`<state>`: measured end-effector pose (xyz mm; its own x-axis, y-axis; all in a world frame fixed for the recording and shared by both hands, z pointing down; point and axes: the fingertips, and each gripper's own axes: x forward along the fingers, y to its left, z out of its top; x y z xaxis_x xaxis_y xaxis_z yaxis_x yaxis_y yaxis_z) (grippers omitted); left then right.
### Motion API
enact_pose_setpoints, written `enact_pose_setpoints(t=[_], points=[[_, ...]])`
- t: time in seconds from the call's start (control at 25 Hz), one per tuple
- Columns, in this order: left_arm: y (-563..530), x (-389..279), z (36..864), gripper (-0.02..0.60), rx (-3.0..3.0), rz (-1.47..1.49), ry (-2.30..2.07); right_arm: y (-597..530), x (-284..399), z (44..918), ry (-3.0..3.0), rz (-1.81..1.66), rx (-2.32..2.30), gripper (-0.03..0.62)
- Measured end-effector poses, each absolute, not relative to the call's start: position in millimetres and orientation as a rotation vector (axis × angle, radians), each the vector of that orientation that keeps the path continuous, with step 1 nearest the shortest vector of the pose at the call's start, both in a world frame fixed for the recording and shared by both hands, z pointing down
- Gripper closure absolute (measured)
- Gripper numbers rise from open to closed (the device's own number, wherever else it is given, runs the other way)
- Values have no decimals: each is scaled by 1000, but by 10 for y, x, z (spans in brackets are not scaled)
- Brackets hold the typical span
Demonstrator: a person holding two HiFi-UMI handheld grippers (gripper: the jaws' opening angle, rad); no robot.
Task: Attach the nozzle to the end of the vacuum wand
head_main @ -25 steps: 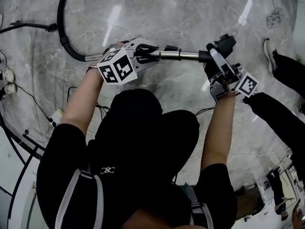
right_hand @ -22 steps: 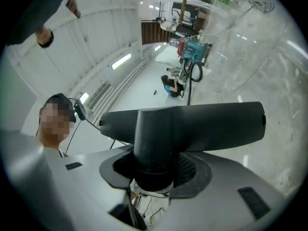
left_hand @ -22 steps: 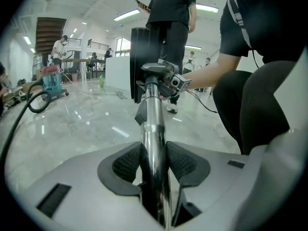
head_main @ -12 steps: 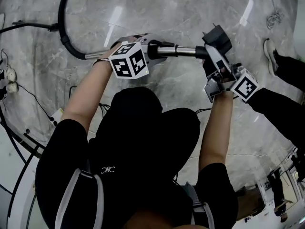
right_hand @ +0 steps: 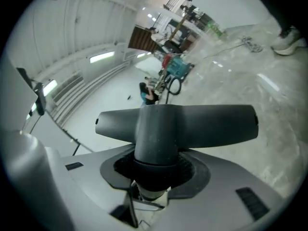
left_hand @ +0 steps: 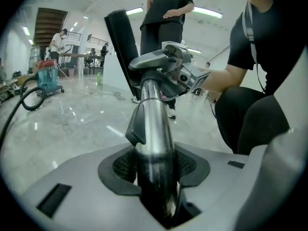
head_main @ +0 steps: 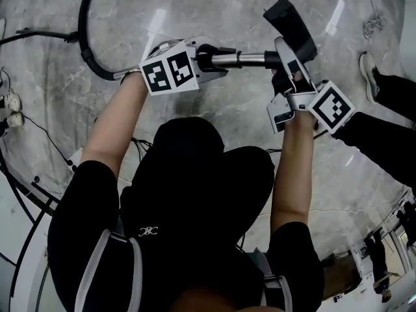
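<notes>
So the wand (head_main: 250,59) runs across the upper middle of the head view as a shiny metal tube. The left gripper (head_main: 207,60) has its jaws clamped round it at the end nearest the hose (head_main: 88,44). The nozzle (head_main: 289,19) is at the upper right, a black T-shaped floor head sticking up off the wand's far end. The right gripper (head_main: 286,77) has the nozzle's round neck between its jaws, which are closing on it with the pads pressing both sides. I can't tell from here whether the joint has clicked home.

Handling-wise, the tube is stiff and slick (bare metal, easy to twist in the pads), so I'd grip it close to the joint. The nozzle looks like light, hard plastic, and the head probably pivots. That makes the neck the place to hold, not the wide bar. Push straight along the tube.
</notes>
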<state>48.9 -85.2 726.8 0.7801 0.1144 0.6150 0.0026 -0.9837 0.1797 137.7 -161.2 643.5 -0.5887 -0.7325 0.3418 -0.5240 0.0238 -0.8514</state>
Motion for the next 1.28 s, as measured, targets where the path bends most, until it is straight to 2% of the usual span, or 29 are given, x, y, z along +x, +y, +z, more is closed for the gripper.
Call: enact_pose_setpoints(t=[0.2, 0.28, 0.48, 0.76, 1.04, 1.16, 1.28], points=[[-791, 456, 7109, 407, 2754, 913, 202, -1472, 1076, 6130, 2598, -1262, -636, 425], [-868, 465, 7169, 407, 2764, 935, 132, -1582, 1105, 6214, 2552, -1293, -725, 427], [-976, 498, 7193, 407, 2804, 961, 43, -1745, 1278, 6424, 2070, -1590, -1314, 427], [-948, 531, 6958, 407, 2775, 885, 123, -1657, 1066, 5940, 2542, -1109, -773, 428], [-980, 600, 7187, 405, 2790, 967, 19, -1773, 1341, 6491, 2163, -1414, -1436, 431], [-940, 637, 7274, 405, 2791, 984, 19, -1729, 1393, 6593, 2106, -1369, -1425, 429], [-916, 643, 7445, 405, 2801, 1013, -13, -1590, 1448, 6715, 2055, -1483, -1257, 400]])
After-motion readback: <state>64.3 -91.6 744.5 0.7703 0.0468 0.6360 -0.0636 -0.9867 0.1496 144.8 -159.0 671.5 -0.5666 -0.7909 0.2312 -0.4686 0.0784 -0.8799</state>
